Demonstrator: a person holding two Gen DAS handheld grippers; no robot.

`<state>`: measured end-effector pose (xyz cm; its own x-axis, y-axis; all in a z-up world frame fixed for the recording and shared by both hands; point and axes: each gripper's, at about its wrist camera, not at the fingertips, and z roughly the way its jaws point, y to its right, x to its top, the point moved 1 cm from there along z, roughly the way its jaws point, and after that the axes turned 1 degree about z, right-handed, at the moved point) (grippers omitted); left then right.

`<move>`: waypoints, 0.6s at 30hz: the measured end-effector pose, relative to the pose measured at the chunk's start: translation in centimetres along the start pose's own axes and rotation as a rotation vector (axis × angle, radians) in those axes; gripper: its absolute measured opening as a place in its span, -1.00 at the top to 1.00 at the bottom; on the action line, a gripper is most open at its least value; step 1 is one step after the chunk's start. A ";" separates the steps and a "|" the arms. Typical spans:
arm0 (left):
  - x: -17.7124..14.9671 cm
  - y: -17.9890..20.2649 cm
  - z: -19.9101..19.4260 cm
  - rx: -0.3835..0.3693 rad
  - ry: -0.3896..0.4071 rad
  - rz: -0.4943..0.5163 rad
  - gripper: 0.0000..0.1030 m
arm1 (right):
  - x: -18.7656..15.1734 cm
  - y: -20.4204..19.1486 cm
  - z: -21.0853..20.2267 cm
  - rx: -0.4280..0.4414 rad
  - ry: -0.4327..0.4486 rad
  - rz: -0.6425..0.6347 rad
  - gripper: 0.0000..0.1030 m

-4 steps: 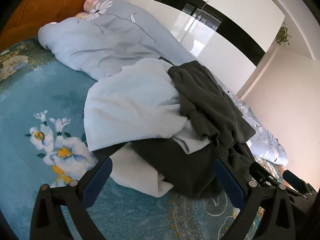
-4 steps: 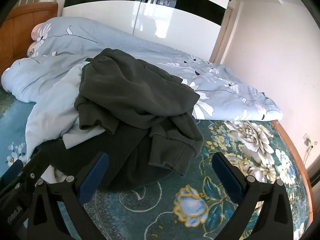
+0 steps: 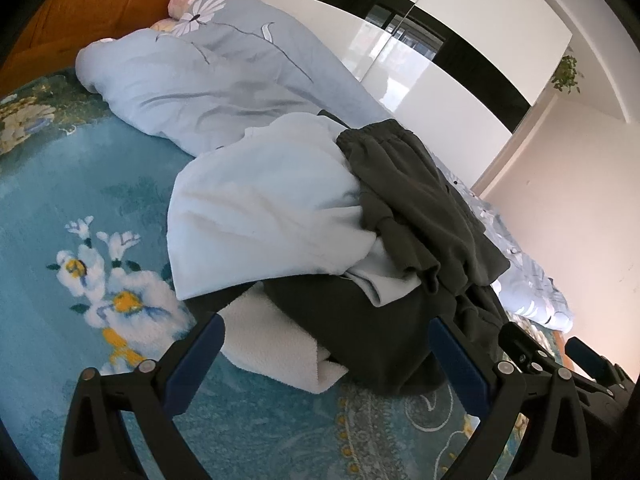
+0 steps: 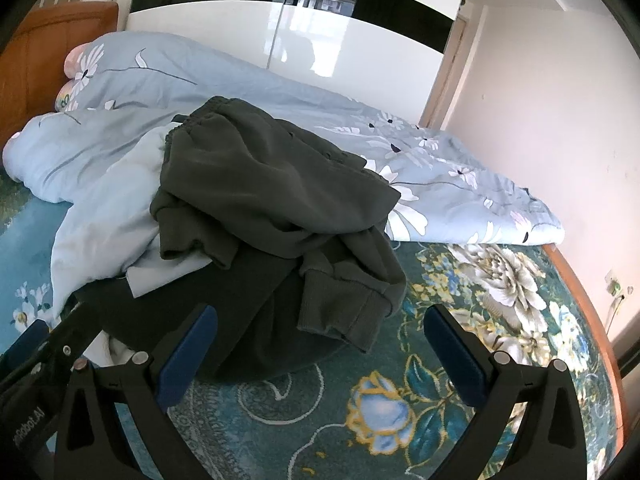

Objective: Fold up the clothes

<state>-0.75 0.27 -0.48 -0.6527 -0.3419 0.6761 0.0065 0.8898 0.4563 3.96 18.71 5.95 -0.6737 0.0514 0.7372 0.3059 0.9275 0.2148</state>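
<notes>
Bed covered by a teal flowered bedspread point(image 4: 460, 364), with a wooden headboard point(image 3: 104, 12) at its far end and a glossy white wardrobe point(image 4: 360, 44) crossed by a black band along the far side. Along that side lies a bunched pale blue quilt point(image 3: 224, 80) with a white flower print.

Near the middle of the bedspread sits your pile of unfolded clothes. On top is a dark grey sweatshirt point(image 4: 264, 192), crumpled, with one ribbed cuff hanging toward the front edge of the pile. Beneath it and to its left lies a light blue garment point(image 3: 256, 216), spread loosely. Under both is a black garment point(image 3: 360, 328), lying flat on the bedspread. At the pile's left front corner a white towel point(image 3: 276, 344) pokes out, partly tucked under the black garment.

Your left gripper point(image 3: 326, 354) stands wide apart and empty, angled downward, just short of the towel and the black garment. Your right gripper point(image 4: 320, 346) is likewise spread wide and empty, in front of the sweatshirt's cuff, touching nothing. In each wrist view the other gripper shows at the lower edge, just beside the pile.
</notes>
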 end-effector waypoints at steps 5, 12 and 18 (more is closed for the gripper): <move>0.0 -0.8 0.6 -0.023 -0.027 -0.037 -1.00 | 0.2 0.0 0.0 -0.017 -0.007 -0.022 -1.00; 0.3 -1.6 0.6 -0.032 -0.036 -0.060 -1.00 | 0.6 -1.0 0.0 -0.032 -0.006 -0.065 -1.00; 0.4 -1.8 0.5 -0.042 -0.029 -0.068 -1.00 | 0.8 -1.1 0.0 -0.031 -0.006 -0.082 -1.00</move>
<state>-1.44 -1.32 -1.34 -0.6747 -0.3913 0.6258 -0.0072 0.8513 0.5246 3.06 17.68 6.34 -0.7015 -0.0214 0.7124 0.2703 0.9169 0.2936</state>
